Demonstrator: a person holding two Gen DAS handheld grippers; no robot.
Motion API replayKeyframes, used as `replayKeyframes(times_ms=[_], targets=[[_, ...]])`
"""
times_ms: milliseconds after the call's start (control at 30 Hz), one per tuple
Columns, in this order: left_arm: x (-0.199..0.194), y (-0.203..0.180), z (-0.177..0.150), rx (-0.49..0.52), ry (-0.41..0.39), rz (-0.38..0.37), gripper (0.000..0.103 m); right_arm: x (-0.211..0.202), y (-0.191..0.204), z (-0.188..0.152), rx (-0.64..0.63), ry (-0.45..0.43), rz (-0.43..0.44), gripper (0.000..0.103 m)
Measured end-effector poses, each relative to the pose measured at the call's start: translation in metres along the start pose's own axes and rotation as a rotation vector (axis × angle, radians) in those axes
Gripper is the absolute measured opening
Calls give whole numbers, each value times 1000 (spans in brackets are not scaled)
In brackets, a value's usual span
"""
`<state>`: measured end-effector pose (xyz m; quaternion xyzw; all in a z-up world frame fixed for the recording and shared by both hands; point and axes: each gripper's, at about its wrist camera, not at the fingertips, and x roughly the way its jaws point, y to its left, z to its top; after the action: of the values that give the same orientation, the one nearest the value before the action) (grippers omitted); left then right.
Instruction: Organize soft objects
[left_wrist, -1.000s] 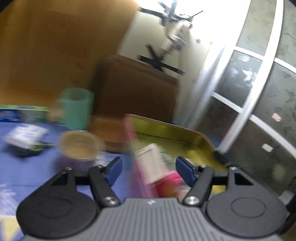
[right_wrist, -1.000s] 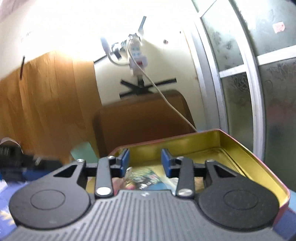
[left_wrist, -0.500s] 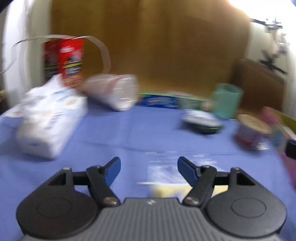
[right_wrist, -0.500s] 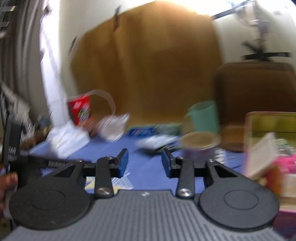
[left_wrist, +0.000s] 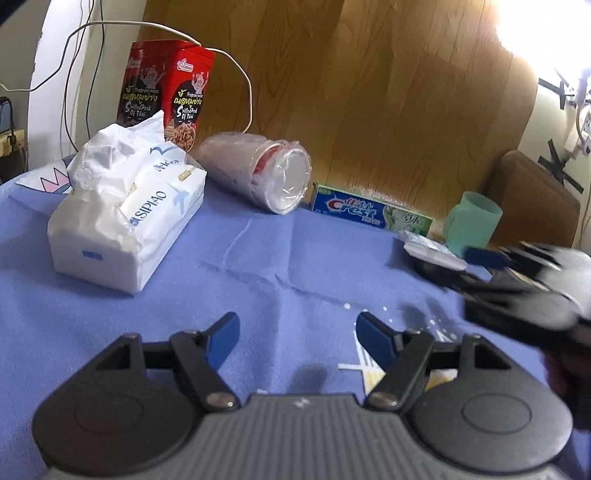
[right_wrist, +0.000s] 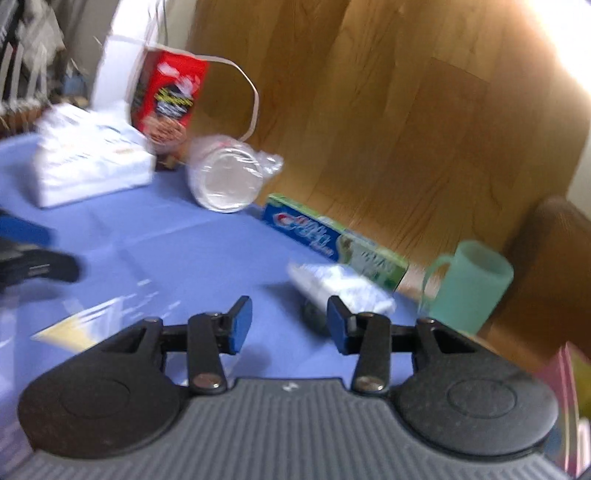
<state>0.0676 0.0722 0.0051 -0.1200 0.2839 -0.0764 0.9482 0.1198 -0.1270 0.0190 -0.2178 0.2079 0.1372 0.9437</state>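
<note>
- I have both grippers over the blue-clothed bench (left_wrist: 258, 258), each angled down, neither holding anything.
- Left gripper (left_wrist: 295, 334): jaws apart and opening; only bare cloth shows between them.
- Right gripper (right_wrist: 290, 321): jaws apart and opening, narrower than the left; nothing between them. Its view is motion-blurred.
- Soft items I judge as the task's things: the tissue pack (left_wrist: 125, 218) and a small white packet (right_wrist: 340, 286).
- Tissue pack: on the bench at far left, ahead and to the left of my left jaws, well apart. Its long axis runs away from me, slanting up to the right. It sits just in front of the red tin (left_wrist: 166, 96).
- White packet: just beyond my right jaws, slightly to the right, beside the toothpaste box (right_wrist: 332, 236) and near the green cup (right_wrist: 469, 284).
- Judgement: the left hand is nearer the tissue pack, the right hand nearer the packet. The packet looks the closer pick.
- Risk: the packet lies over something dark I cannot identify.
</note>
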Motion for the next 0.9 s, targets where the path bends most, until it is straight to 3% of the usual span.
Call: replayKeyframes(times_ms=[100,167,233,267,467,533,600,667,733,767,900], targets=[[-4,-2,-1,8,-19,0,72,35,0,12,-45,47,-58,51],[-4,-2,-1,8,-27,3,72,58,-1,15,-86,102,-91,47],[-3,1,1,-1,-26,2,72,63,0,13,-133,103,-109,24],[-3,2,1,-9,-26,3,72,57,2,13,-160,82,-122,20],[-1,6,3,-26,-13,-4,72,-45,32,-3,-211,-72,9,16],[0,6,3,-26,0,-21,72,-82,43,-20,-232,-81,61,10],[2,5,3,-20,18,-31,72,-117,52,-40,-258,-69,96,10],[4,2,3,-7,37,-38,76,-144,58,-59,-270,-44,117,14],[5,0,3,6,46,-51,79,-163,56,-71,-231,-18,138,42],[5,-1,2,9,48,-57,80,-173,51,-74,-174,-7,170,48],[4,-10,2,31,66,-41,81,-185,27,-72,24,-8,282,58]])
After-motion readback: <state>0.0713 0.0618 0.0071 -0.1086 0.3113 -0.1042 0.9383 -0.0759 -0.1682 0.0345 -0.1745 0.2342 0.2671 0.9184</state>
